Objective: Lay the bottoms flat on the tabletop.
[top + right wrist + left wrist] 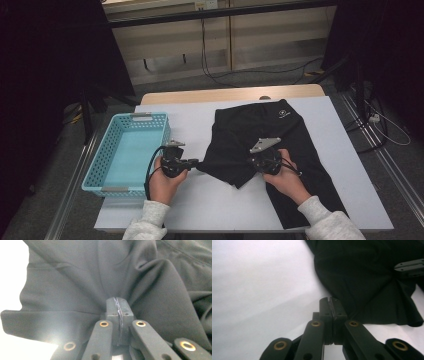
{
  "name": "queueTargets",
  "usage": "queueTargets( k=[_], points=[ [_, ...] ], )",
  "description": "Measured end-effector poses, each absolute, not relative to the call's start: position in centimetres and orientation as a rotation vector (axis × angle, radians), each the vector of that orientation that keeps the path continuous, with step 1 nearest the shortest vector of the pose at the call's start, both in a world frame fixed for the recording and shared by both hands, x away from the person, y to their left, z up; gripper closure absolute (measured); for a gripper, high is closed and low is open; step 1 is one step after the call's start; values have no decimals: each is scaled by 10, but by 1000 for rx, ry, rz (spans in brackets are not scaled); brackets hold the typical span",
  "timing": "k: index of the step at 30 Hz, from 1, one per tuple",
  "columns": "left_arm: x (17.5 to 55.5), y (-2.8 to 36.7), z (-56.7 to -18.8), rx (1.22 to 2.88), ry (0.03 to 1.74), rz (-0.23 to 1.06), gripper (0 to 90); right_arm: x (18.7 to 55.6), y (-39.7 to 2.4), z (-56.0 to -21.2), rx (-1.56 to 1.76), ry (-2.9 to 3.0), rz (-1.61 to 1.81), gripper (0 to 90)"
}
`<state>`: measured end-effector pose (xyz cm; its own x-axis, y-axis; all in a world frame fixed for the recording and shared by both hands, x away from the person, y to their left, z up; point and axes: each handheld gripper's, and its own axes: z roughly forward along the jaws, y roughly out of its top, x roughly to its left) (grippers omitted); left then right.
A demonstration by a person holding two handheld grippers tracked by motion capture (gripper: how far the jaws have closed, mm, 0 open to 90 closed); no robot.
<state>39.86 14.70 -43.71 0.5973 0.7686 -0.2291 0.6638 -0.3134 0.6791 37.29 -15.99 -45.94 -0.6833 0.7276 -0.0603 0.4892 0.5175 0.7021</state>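
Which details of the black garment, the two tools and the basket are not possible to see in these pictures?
- Black garment: high view, its near end is covered by the right hand and sleeve.
- Logo: high view, too small to read.
- Left tool: left gripper view, shut at the garment's edge; how much cloth it pinches is hidden.
- Basket: high view, near wall hides the floor's front strip.

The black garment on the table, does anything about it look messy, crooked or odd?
Somewhat. The black garment lies rumpled, not flat: its left part is bunched and pulled taut between the left hand-held gripper and the right hand-held gripper, both shut on the fabric. No damage shows. The blue basket beside it sits square.
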Motion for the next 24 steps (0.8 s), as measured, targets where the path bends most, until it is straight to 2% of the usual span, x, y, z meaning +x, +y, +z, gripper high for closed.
queueTargets(
  k=[3, 5, 8, 10, 12, 14, 18, 22, 24],
  points=[
    [399, 144, -438, 2053, 1117, 159, 784, 372, -159, -460, 1002, 2416, 950, 896],
    [400, 140, -439, 2051, 1089, 193, 682, 370, -158, -460, 991, 2417, 943, 896],
    [401, 134, -442, 2081, 1040, 206, 589, 370, -159, -461, 1001, 2418, 956, 896],
    [404, 132, -445, 2104, 1029, 232, 551, 370, -160, -461, 996, 2415, 960, 897],
    [406, 130, -448, 2103, 1013, 191, 533, 370, -160, -461, 990, 2417, 954, 898],
    [408, 126, -452, 2135, 1012, 199, 539, 370, -161, -461, 996, 2405, 950, 899],
    [412, 122, -457, 2149, 1013, 196, 627, 370, -161, -462, 987, 2407, 958, 895],
    [414, 118, -457, 2162, 1012, 189, 825, 370, -160, -462, 979, 2404, 959, 854],
    [416, 117, -456, 2160, 1020, 173, 879, 368, -159, -461, 975, 2405, 964, 808]
  ],
)
